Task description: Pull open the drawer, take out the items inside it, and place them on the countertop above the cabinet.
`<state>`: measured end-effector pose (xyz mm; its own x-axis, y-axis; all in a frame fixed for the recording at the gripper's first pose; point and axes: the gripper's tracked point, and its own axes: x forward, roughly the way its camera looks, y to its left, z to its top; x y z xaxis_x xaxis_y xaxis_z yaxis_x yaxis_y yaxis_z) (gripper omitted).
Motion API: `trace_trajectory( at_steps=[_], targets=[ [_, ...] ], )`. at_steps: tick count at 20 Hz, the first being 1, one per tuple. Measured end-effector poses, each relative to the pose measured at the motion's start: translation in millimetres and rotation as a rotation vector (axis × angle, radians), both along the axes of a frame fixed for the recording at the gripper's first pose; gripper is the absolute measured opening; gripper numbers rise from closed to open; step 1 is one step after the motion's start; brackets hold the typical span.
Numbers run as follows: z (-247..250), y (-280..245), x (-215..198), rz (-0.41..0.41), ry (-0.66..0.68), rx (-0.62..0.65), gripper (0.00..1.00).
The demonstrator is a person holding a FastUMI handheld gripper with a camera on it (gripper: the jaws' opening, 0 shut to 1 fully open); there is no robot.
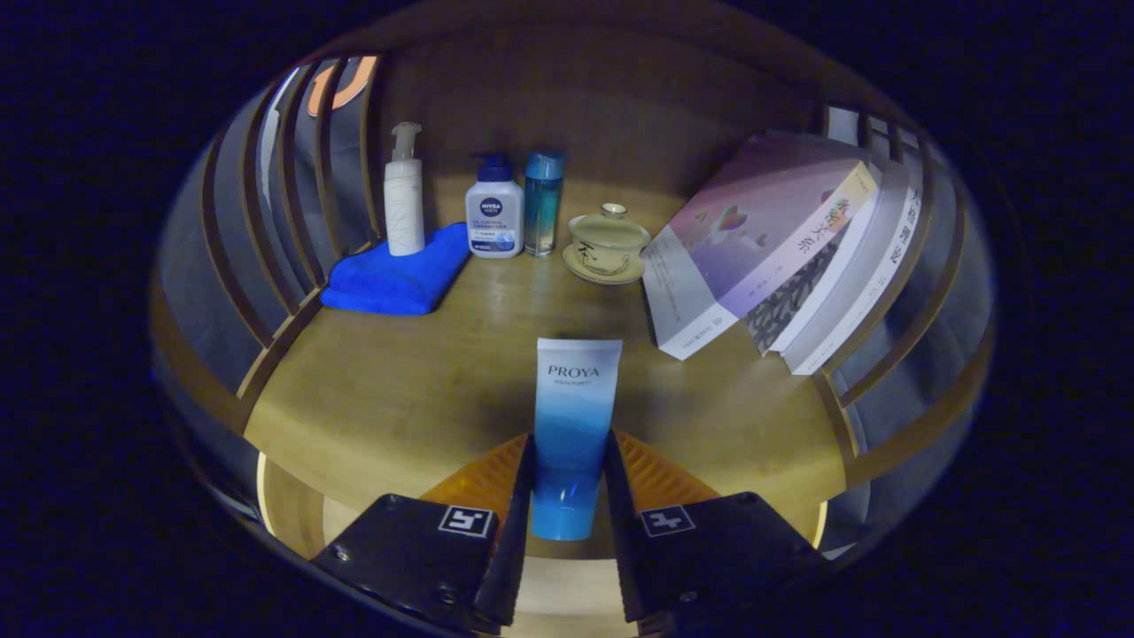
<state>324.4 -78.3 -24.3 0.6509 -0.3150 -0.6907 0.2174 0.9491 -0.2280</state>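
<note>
Currently gripper (pixel 570 474) clamps one tube (pixel 574 416); beyond, three bottles (pixel 493 217).

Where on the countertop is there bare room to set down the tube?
The gripper is shut on the blue-and-white tube. Bare wooden countertop lies beside it, before the blue folded cloth. The back is crowded: white pump bottle, lidded ceramic teacup, leaning books.

Tube (pixel 574 425) between fingers (pixel 509 496), above countertop (pixel 399 399)
</note>
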Motion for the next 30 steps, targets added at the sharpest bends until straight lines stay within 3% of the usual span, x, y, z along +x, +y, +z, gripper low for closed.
trace_trajectory(
  at_steps=[3,6,16,18,20,22,24,30],
  targets=[
    [10.1,4.1,-0.4,0.014,-0.056,0.009,0.53],
    [23.4,19.5,-19.8,0.050,-0.078,0.034,0.70],
    [65.8,95.7,-136.2,0.251,-0.160,0.068,0.70],
    [74.5,107.4,-159.6,0.289,-0.198,0.059,0.82],
    [79.7,117.5,-185.0,0.314,-0.234,0.066,0.84],
    [78.7,124.5,-210.3,0.320,-0.266,0.090,0.85],
    [70.9,127.4,-232.8,0.335,-0.278,0.103,0.99],
    [39.2,120.7,-288.6,0.323,-0.346,0.082,1.00]
  ],
)
